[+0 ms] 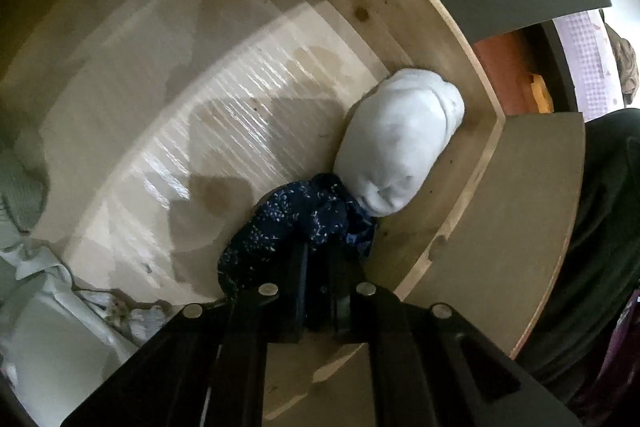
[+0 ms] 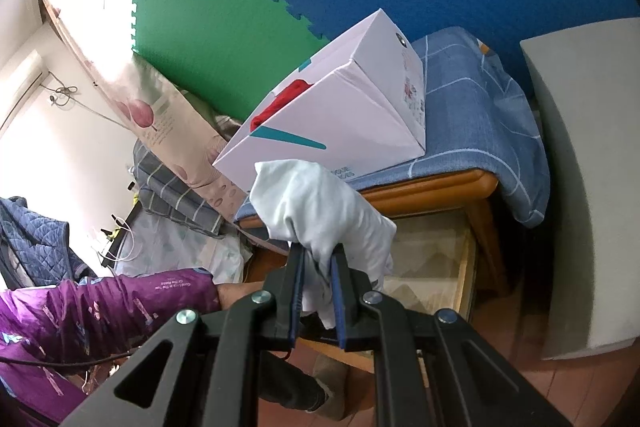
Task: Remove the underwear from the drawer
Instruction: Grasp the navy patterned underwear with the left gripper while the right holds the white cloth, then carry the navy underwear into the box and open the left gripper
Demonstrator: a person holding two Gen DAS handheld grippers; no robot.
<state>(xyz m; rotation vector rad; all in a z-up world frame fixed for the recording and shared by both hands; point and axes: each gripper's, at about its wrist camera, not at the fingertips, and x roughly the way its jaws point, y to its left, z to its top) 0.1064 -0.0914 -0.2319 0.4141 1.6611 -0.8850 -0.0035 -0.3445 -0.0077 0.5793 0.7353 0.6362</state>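
The navy speckled underwear (image 1: 296,223) lies bunched on the drawer (image 1: 436,39) floor, hard against its right wall, touching the near end of a white roll (image 1: 396,143) that runs away from it along that same wall. The left hand-held gripper (image 1: 320,267) points steeply down into the drawer and sits right on the navy piece: its jaws are drawn nearly together with a fold of the dark cloth pinched between them, so the garment lies straight ahead at the fingertips, spreading left and far from the grip. I judge the coming move to be a straight lift clear of the wall and the white roll. The right hand-held gripper (image 2: 316,259) is above and outside the drawer, clamped tight on a pale cloth (image 2: 320,211) that hangs over its fingers, so the left is the nearer one
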